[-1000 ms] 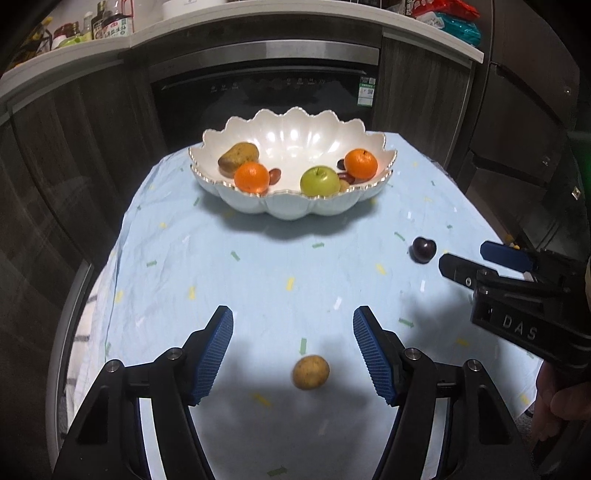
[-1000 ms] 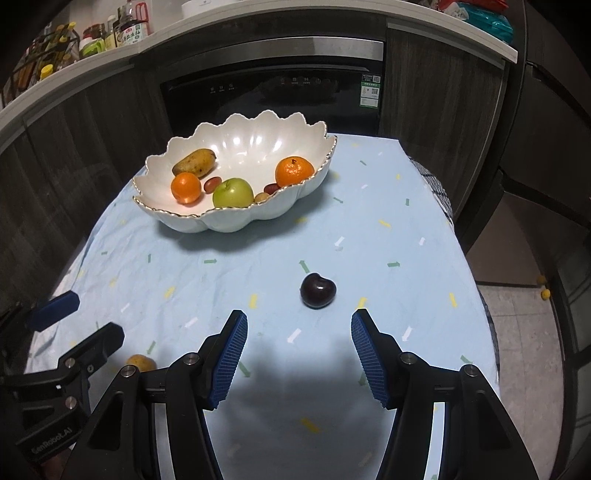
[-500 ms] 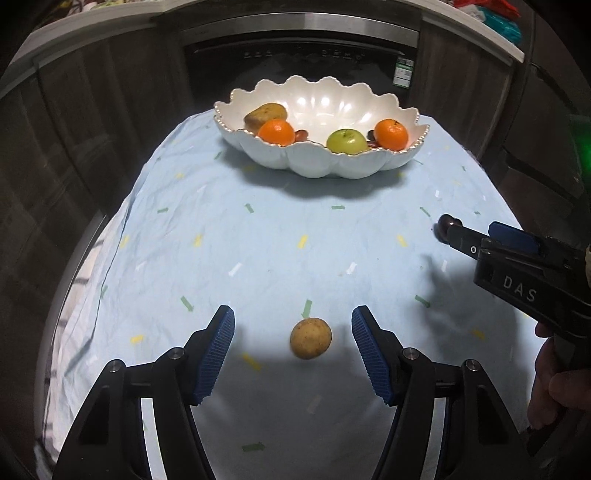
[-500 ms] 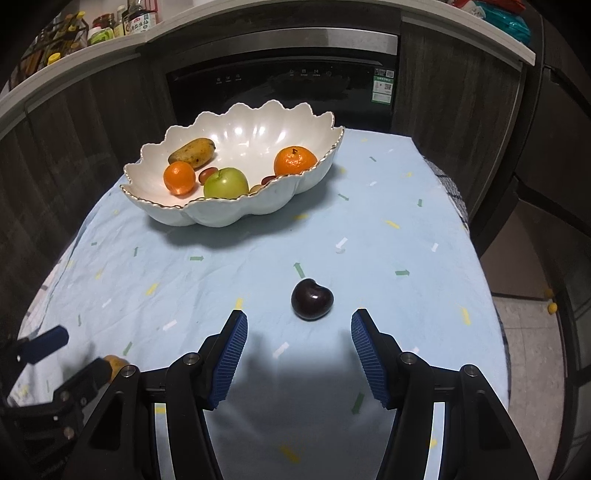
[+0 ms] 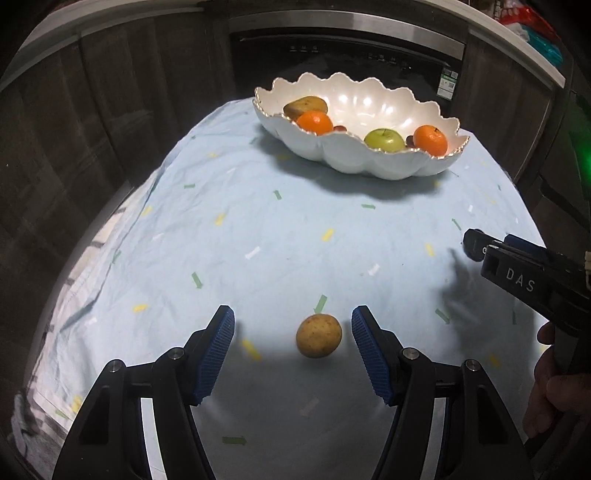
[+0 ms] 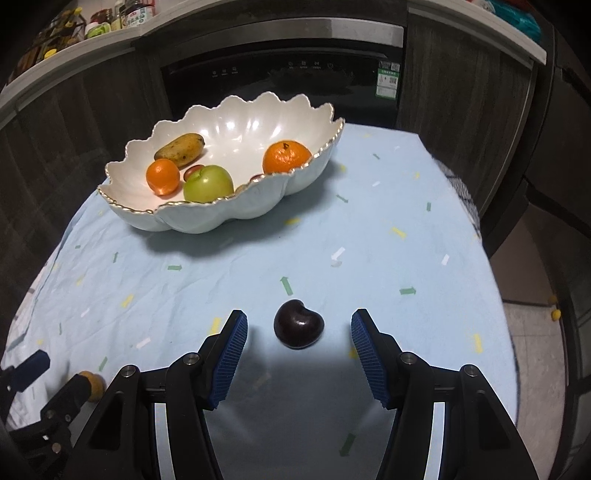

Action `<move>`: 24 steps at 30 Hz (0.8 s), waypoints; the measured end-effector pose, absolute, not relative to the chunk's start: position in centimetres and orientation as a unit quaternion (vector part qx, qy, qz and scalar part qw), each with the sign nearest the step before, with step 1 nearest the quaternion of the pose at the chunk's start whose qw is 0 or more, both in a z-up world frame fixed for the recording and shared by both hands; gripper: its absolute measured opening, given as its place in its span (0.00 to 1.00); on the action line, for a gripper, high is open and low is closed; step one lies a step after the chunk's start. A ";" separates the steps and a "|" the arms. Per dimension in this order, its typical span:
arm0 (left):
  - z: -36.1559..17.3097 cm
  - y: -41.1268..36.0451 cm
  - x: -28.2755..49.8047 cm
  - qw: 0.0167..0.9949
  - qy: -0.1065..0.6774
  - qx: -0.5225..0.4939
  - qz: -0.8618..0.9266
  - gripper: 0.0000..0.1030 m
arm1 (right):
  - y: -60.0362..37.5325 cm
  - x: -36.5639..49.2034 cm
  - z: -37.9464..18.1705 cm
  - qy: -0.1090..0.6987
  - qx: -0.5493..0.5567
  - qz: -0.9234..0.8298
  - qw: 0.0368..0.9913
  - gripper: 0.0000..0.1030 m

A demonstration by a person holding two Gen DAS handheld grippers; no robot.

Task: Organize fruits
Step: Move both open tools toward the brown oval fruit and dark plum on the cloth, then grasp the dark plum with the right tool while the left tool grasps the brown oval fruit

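A small tan round fruit (image 5: pixel 318 335) lies on the blue tablecloth between the fingers of my open left gripper (image 5: pixel 293 334), nearer the right finger. A dark cherry (image 6: pixel 298 324) lies on the cloth between the fingers of my open right gripper (image 6: pixel 299 334). Neither fruit is touched. A white scalloped bowl (image 5: pixel 369 164) stands at the far side, also in the right wrist view (image 6: pixel 207 218). It holds two oranges, a green apple (image 6: pixel 208 184), a mango (image 6: pixel 180 150) and some small red fruits. The right gripper shows at the right edge of the left wrist view (image 5: pixel 480 247), where it hides the cherry.
The round table has a light blue cloth (image 6: pixel 369 229) with small coloured marks. Dark cabinets and an oven (image 6: pixel 280 77) stand behind it. The table edge drops to the floor on the right (image 6: pixel 535 332). A shelf with bottles (image 6: pixel 74 26) is at the upper left.
Both grippers have moved forward and down, so the tan fruit and the cherry now sit between their fingers. The left wrist view has swung left; the bowl now shows further right.
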State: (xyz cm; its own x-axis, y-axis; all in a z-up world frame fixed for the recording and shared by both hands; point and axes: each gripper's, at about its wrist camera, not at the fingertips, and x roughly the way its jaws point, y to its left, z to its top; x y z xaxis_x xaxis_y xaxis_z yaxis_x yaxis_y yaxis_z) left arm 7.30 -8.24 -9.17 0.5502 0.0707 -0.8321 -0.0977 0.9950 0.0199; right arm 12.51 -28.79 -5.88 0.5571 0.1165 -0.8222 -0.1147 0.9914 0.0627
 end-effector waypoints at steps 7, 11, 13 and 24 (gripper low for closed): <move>-10.7 -8.0 7.3 0.871 0.486 -0.028 0.059 0.63 | -28.8 13.0 -6.7 0.473 0.001 0.057 0.879 0.58; -11.0 -8.2 7.3 0.872 0.485 -0.030 0.058 0.62 | -28.9 13.3 -7.1 0.475 0.001 0.050 0.878 0.57; -11.2 -8.2 7.3 0.871 0.487 -0.030 0.059 0.58 | -28.8 13.3 -7.2 0.476 0.000 0.048 0.878 0.54; -11.1 -8.7 7.3 0.877 0.478 -0.025 0.039 0.30 | -28.6 13.2 -7.3 0.468 -0.005 0.051 0.882 0.30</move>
State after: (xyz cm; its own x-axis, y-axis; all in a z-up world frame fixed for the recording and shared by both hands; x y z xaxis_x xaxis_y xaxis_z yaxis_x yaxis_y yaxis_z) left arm 7.32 -8.69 -11.06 0.5395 0.0447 -0.8408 -0.0921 0.9957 -0.0061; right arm 13.18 -28.61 -7.26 0.5560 0.0858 -0.8268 -0.0953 0.9947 0.0391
